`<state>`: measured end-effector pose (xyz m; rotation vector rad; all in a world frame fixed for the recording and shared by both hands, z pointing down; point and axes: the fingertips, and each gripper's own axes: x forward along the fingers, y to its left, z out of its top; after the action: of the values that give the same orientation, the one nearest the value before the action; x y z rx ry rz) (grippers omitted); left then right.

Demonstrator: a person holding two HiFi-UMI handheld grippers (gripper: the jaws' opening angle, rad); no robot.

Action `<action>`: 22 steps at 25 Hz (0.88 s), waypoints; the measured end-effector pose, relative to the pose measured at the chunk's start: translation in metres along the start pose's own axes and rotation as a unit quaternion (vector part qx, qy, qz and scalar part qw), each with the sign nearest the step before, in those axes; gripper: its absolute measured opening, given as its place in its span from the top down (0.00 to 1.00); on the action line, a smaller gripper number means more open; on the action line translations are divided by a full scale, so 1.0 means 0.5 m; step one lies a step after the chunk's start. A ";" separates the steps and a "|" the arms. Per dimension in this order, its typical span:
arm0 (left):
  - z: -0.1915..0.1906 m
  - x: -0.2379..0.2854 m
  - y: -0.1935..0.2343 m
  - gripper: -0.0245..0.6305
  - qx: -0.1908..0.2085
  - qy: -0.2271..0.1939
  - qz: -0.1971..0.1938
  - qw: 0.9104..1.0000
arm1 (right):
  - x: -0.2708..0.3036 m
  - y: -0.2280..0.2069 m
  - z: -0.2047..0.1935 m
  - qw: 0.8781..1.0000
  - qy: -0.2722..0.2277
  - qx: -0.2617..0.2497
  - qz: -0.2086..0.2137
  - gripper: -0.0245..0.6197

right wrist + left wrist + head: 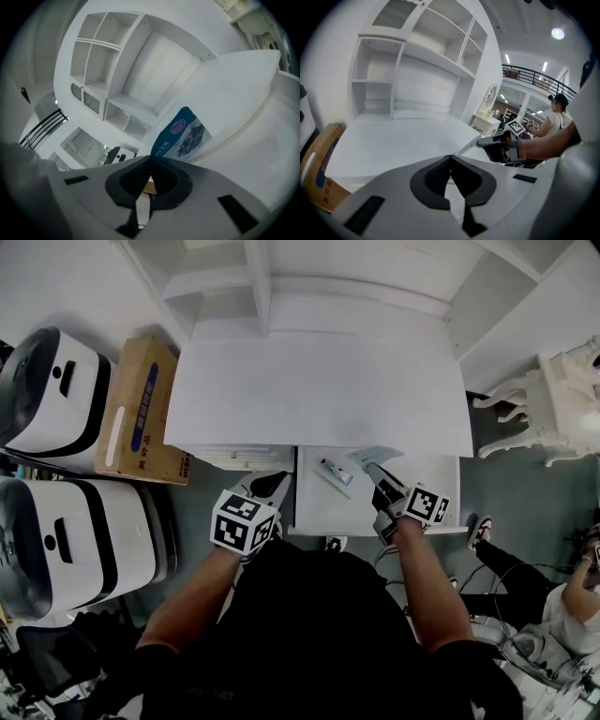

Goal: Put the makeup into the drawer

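A flat blue-and-white makeup sachet [183,135] sticks out of my right gripper [151,160], which is shut on its near edge. In the head view that gripper [373,470] holds the sachet [375,455] above the open white drawer [314,510] under the desk's front edge. A small makeup tube [335,472] lies inside the drawer on its left side. My left gripper [277,483] hovers just left of the drawer, jaws shut with nothing between them [450,158]. From the left gripper view, the right gripper [499,143] and the sachet [467,146] show over the desk's corner.
The white desk top [319,381] carries a shelf unit [253,287] at the back. A cardboard box [141,409] and two white-and-black machines [47,390] [66,540] stand at the left. A white ornate stand [553,399] and a seated person [562,606] are at the right.
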<state>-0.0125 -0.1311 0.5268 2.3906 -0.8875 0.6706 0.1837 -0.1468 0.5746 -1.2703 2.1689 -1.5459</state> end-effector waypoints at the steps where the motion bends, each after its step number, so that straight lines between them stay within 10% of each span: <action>1: 0.001 0.004 -0.005 0.95 0.002 0.001 -0.002 1.000 | -0.014 0.007 -0.001 1.000 0.010 -0.021 0.000 0.92; 5: 0.003 0.021 -0.022 0.95 0.005 0.003 -0.008 1.000 | -0.061 -0.004 -0.039 0.985 0.094 -0.139 -0.035 0.92; 13: 0.006 0.034 -0.053 0.95 0.007 0.004 -0.007 1.000 | -0.096 -0.134 -0.108 0.907 0.248 -0.307 -0.148 0.92; 19: -0.005 0.026 -0.058 0.95 -0.001 0.002 0.010 1.000 | -0.100 -0.197 -0.118 0.819 0.331 -0.429 -0.190 0.92; 22: -0.008 0.024 -0.063 0.95 -0.007 -0.001 0.019 1.000 | -0.097 -0.213 -0.103 0.800 0.341 -0.453 -0.195 0.92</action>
<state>0.0165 -0.1132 0.5281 2.3681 -0.9367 0.6739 0.2395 -0.0857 0.6721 -1.6364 3.5936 -1.1663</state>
